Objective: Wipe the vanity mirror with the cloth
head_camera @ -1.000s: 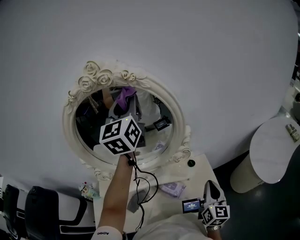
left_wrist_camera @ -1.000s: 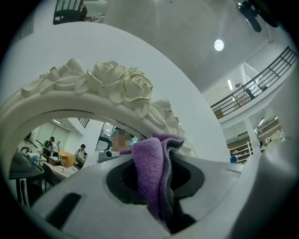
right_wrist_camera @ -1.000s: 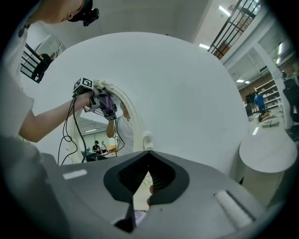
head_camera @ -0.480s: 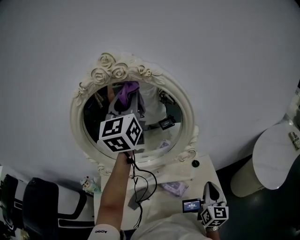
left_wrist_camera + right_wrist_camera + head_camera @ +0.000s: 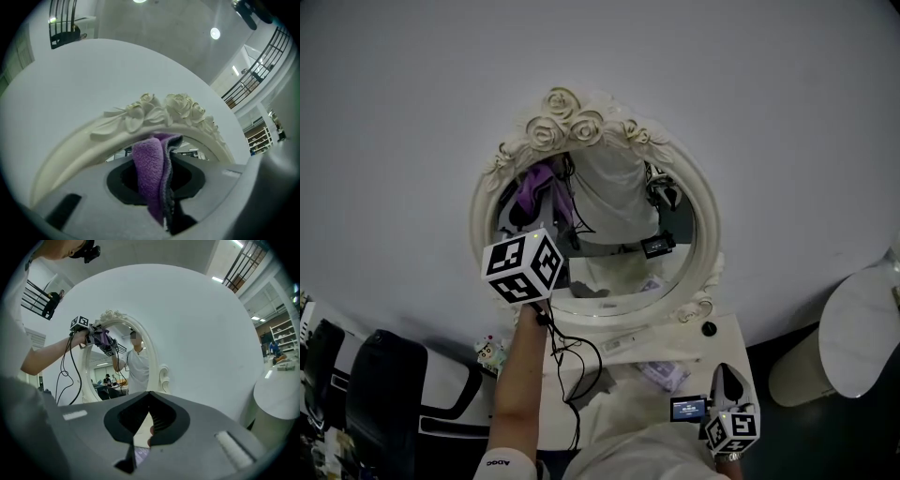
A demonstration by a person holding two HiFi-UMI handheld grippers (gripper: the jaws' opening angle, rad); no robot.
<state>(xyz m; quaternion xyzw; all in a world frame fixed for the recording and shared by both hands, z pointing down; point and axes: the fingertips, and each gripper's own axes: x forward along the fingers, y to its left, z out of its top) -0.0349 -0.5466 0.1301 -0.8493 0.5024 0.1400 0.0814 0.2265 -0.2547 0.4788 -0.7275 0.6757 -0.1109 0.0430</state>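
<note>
raised on an outstretched arm – left gripper (image 5: 164,157) pinching the one purple cloth (image 5: 149,176) at the single vanity mirror's (image 5: 705,225) top edge; held low, right gripper (image 5: 149,394) pressed together.

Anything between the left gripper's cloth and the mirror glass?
Nothing visible. The left gripper is shut on the purple cloth, right at the vanity mirror glass's upper left, under the rose crest.

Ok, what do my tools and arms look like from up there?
Both tools have grey bodies with black openings: left tool, right tool. Each carries a white cube of black square markers, left cube, right cube. A thin black cable trails from the left one; a small lit screen sits on the right. Short white sleeve, dark lettering.
</note>
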